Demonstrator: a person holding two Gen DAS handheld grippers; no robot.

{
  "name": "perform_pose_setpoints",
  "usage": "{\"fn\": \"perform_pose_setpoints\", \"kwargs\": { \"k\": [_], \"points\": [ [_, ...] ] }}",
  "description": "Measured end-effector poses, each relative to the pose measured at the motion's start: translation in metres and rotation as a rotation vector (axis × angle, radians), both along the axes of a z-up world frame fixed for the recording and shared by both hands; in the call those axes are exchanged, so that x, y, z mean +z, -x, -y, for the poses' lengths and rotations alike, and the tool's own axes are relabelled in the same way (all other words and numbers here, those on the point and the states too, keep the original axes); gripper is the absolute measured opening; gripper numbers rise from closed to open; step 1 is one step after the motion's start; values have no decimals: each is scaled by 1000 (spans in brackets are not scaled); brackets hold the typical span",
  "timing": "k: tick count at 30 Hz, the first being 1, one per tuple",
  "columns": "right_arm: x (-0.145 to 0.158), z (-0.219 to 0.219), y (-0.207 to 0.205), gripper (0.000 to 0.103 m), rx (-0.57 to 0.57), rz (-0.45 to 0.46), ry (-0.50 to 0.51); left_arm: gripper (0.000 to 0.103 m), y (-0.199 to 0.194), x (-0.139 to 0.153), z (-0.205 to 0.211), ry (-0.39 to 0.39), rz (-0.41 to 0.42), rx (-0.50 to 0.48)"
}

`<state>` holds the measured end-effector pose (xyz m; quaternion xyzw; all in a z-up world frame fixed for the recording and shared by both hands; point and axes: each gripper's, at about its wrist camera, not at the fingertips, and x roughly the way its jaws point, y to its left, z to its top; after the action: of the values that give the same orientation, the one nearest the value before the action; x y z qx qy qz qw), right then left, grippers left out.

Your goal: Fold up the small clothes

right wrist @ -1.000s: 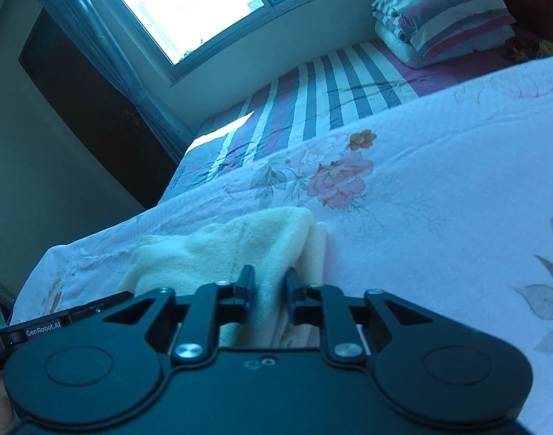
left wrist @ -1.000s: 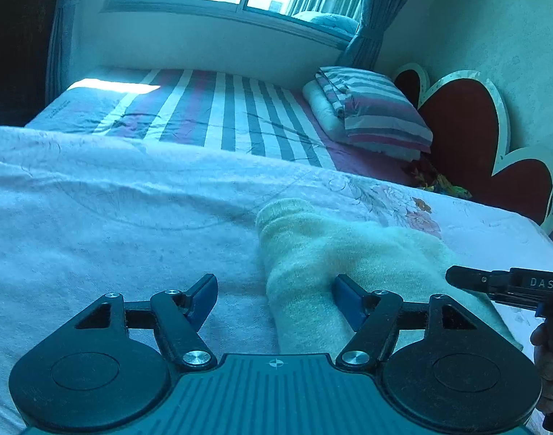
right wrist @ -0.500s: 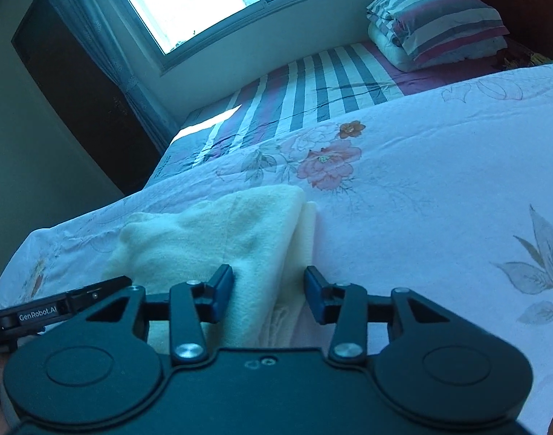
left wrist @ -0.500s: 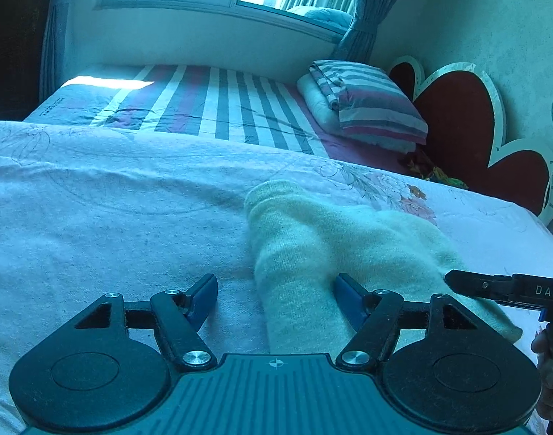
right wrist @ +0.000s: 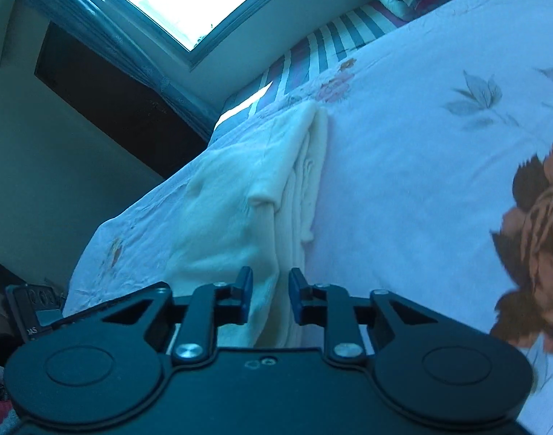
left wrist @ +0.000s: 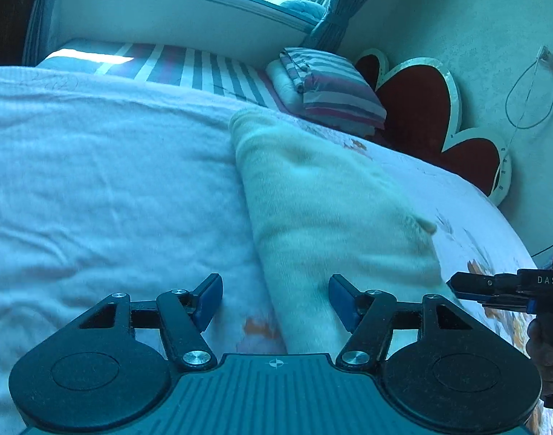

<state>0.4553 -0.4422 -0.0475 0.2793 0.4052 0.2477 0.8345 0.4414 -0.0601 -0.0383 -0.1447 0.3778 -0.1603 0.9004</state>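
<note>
A cream fuzzy garment (left wrist: 331,199) lies folded into a long strip on the white floral bedspread (left wrist: 95,181). My left gripper (left wrist: 275,299) stands low over its near end. Its jaws are closing, the strip's left edge lies between them, and the left pad is clear of the cloth. In the right wrist view the same garment (right wrist: 240,199) shows its layered right edge. My right gripper (right wrist: 271,299) is closing on that edge, and cloth fills the narrow gap between its pads. The left wrist view shows the right gripper (left wrist: 454,286) at the garment's near right corner.
A striped pillow stack (left wrist: 331,87) and a red heart-shaped headboard (left wrist: 421,108) stand at the far right, by the wall. Striped sheet (left wrist: 189,65) runs to the window. A hand (left wrist: 544,344) holds the right gripper. A large orange flower print (right wrist: 537,239) marks the bedspread's right side.
Both grippers have drawn back toward the near end of the garment, which has stayed in place. The right jaws have narrowed onto the layered edge; the left jaws have narrowed slightly.
</note>
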Motion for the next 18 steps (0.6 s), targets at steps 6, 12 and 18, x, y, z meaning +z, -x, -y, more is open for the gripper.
{"fn": "perform_pose_setpoints", "kwargs": {
  "k": [6,12,18],
  "points": [
    [-4,-21,13,5,85,-14,15,64,13,-1,5,-1,-1,-10],
    [-11,-18,23,4,82,-14,106,55,23,-2,11,-108,36,-60],
    [6,-16,30,15,80,16,85,56,42,15,11,-184,76,-72]
  ]
}}
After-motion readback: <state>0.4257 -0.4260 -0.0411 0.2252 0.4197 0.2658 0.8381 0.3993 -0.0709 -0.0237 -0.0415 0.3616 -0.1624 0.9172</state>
